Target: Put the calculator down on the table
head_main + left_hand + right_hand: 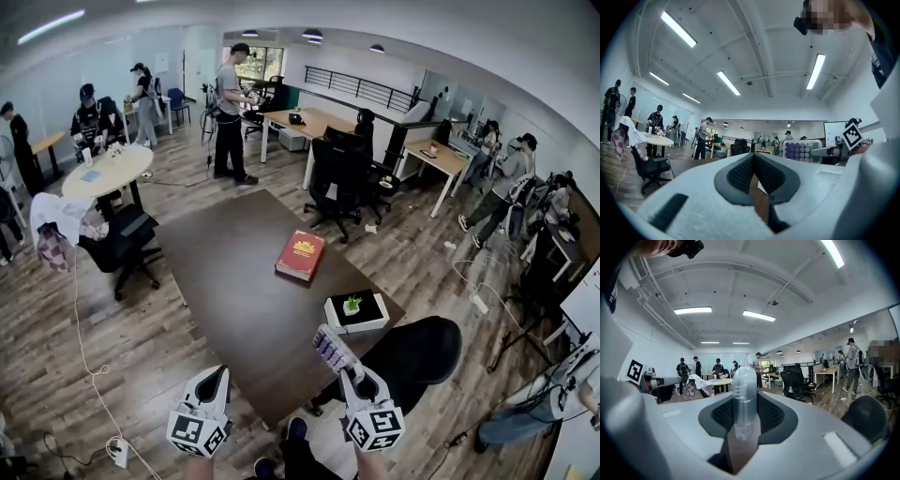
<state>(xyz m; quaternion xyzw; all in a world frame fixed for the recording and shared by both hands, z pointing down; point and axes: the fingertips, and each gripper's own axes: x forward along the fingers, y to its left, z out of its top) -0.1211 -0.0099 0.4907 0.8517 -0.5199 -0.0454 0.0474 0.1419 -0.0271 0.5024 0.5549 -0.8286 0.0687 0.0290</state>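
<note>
Head view: the right gripper (pixel 345 371) has its fingers closed on the near end of the calculator (pixel 330 349). The rest of the calculator sticks out ahead of the fingertips, with its purple keys facing the left side. It is held up, not lying on the table (pixel 225 272), and in the picture it overlaps the table's near edge, just short of a white box (pixel 356 313) with a small plant on it. A red book (pixel 300 255) lies further along the table, well apart from the calculator. The left gripper (pixel 217 377) is beside the right one, near the table's near corner, with nothing in it.

Left gripper view: the left gripper's pads (pixel 740 172) meet at their tips with nothing between them. Off to the right the calculator (pixel 802 151) shows its key face, rows of round purple keys that the right gripper view does not show. It is held level, out in the air.

Right gripper view: here the calculator (pixel 744 390) is seen edge-on, a pale narrow slab standing upright between the two dark pads (pixel 723 414). The pads press on its flat sides, leaving only a narrow gap, the width of the slab. Its top rises above the fingertips. The left gripper (pixel 670 380) shows at the left edge
</note>
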